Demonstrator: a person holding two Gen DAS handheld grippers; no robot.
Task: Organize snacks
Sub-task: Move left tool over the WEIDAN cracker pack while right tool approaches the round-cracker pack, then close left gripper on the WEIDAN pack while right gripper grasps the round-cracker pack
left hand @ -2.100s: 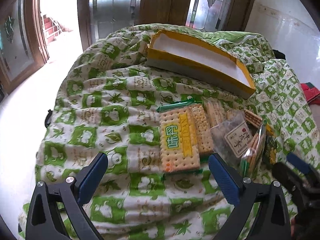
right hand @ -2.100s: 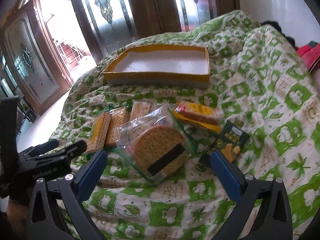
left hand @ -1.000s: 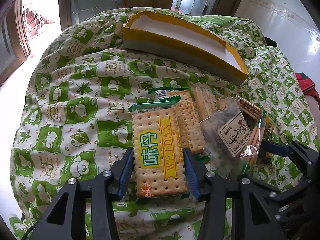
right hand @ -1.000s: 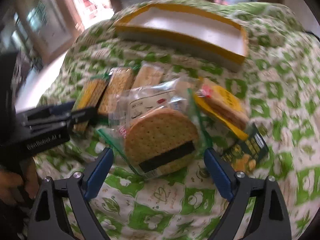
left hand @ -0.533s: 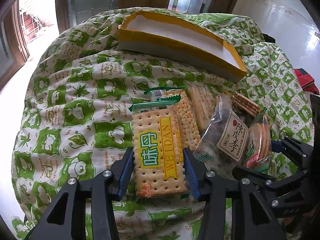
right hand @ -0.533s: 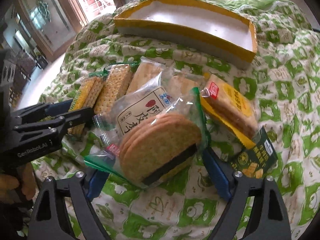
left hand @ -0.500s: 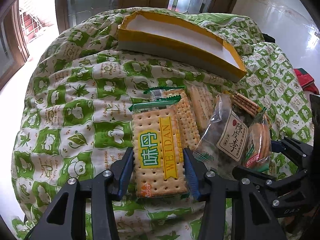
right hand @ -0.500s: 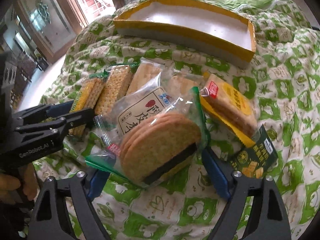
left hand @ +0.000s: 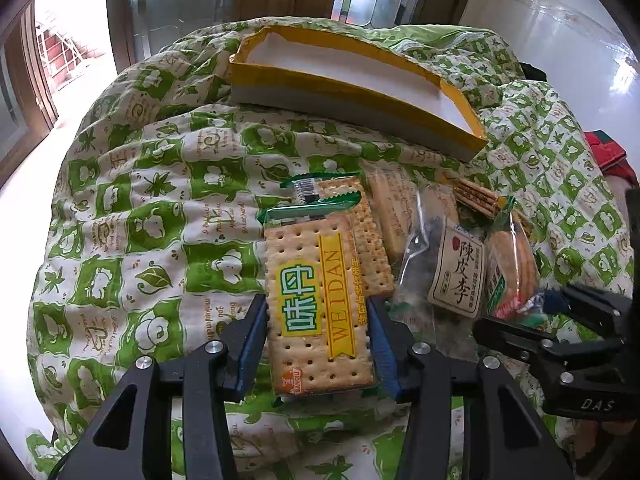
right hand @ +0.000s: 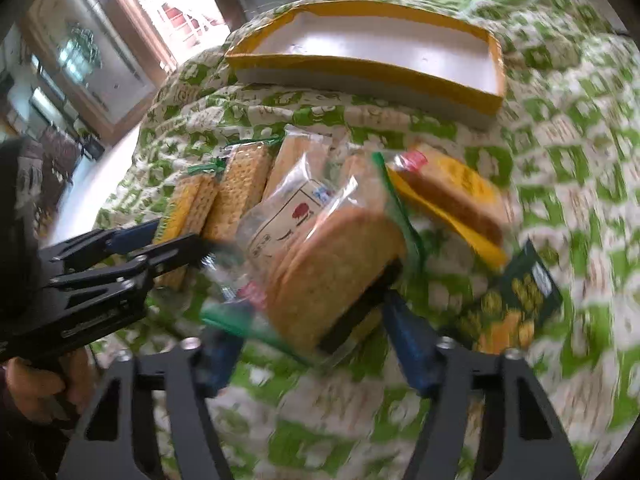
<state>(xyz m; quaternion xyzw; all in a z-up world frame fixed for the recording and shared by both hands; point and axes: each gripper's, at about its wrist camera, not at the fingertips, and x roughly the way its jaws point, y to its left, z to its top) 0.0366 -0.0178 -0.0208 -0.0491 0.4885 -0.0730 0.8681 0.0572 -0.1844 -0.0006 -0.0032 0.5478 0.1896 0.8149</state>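
Left wrist view: the left gripper [left hand: 316, 330] is clamped on the WEIDAN cracker pack [left hand: 316, 308] lying on the green quilt [left hand: 160, 208]. The right gripper [right hand: 316, 340] (blurred) has just been closing around the round biscuit pack [right hand: 336, 268], pads pressing its wrapper; the yellow-rimmed tray [right hand: 360, 68] sits behind.

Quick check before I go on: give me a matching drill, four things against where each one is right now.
Things:
1. WEIDAN cracker pack
2. round biscuit pack
3. yellow-rimmed box
4. dark green packet

Places:
A. far end of the quilt, nothing in it
B. between the right gripper's jaws
C. between the left gripper's jaws
D. lying right of the round biscuits

Pairs: 1-C, 2-B, 3-A, 4-D
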